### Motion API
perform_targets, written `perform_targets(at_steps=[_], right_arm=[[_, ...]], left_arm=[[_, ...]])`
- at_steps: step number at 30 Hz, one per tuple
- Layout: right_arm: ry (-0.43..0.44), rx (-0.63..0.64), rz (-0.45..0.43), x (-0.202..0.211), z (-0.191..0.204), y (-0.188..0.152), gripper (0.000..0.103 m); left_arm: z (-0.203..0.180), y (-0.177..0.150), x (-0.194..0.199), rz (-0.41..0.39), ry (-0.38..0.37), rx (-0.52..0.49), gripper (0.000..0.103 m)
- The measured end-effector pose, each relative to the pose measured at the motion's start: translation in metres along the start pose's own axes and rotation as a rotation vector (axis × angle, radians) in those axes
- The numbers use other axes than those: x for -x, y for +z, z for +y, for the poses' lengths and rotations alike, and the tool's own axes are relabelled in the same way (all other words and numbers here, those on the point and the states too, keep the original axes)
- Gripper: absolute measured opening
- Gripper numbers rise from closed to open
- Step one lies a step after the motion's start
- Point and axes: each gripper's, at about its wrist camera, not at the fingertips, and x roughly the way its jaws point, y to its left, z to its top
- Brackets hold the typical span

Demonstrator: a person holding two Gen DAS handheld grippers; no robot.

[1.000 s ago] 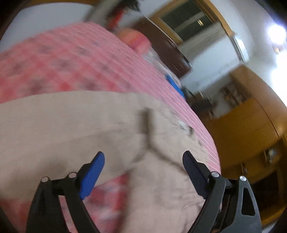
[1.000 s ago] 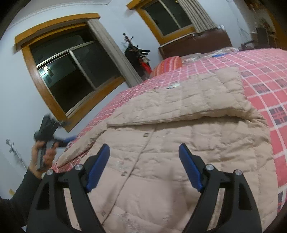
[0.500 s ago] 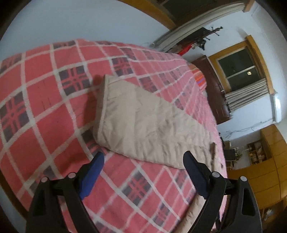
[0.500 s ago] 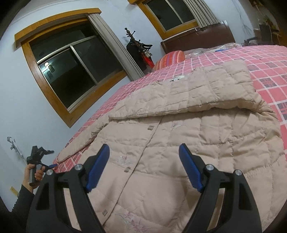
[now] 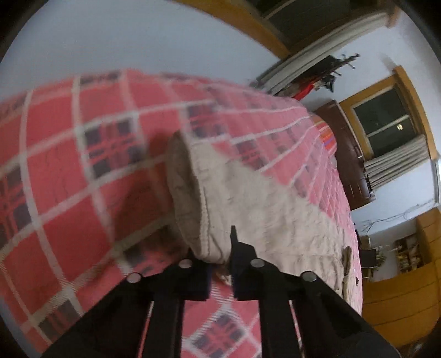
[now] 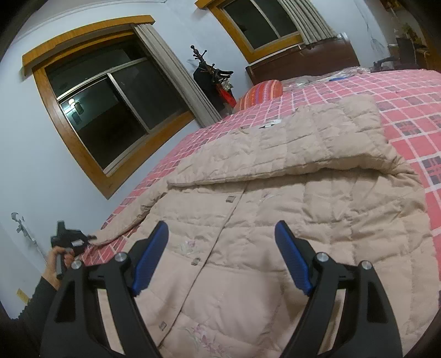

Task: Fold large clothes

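The left claw [image 5: 220, 256], spread wide half a second ago, has clenched on the jacket's sleeve cuff [image 5: 193, 209] just ahead. The right claw [image 6: 220, 258] hangs released over the jacket [image 6: 275, 220] on the bed [image 6: 408, 91]; the sleeve can now be folded inward.

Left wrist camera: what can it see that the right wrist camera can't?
Only the left wrist view shows the sleeve cuff up close, with the left gripper shut on its edge, and the yellow wooden cabinets.

Only the right wrist view shows the coat's buttoned front, the far side folded over, the open right gripper above it, and the person's hand holding the other gripper.

Both show the beige quilted coat, the red checked bedcover, the striped pillow and the wood-framed window.
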Motion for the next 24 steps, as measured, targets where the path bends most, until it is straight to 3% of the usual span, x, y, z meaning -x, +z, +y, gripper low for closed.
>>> perform_targets(at_steps=[6,10,15,20,24], right_arm=[[0.022,-0.074,0.057,-0.005,-0.006,0.011,0.079],[0.023,-0.106,0.065,-0.001,-0.009,0.021,0.079],[0.02,-0.125,0.056,0.009,-0.013,0.041,0.079],[0.075,-0.223,0.074,0.004,-0.028,0.072,0.079],[0.099,-0.321,0.094,-0.012,-0.043,0.098,0.083]], left_arm=[[-0.142,0.008,0.026,-0.078,-0.111,-0.267,0.008],[-0.222,-0.001,0.026,-0.097,-0.133,-0.413,0.008],[-0.298,-0.026,0.003,-0.044,-0.18,-0.529,0.008],[-0.364,-0.078,-0.044,0.051,-0.218,-0.657,0.008],[-0.396,-0.127,-0.088,0.139,-0.224,-0.736,0.008]])
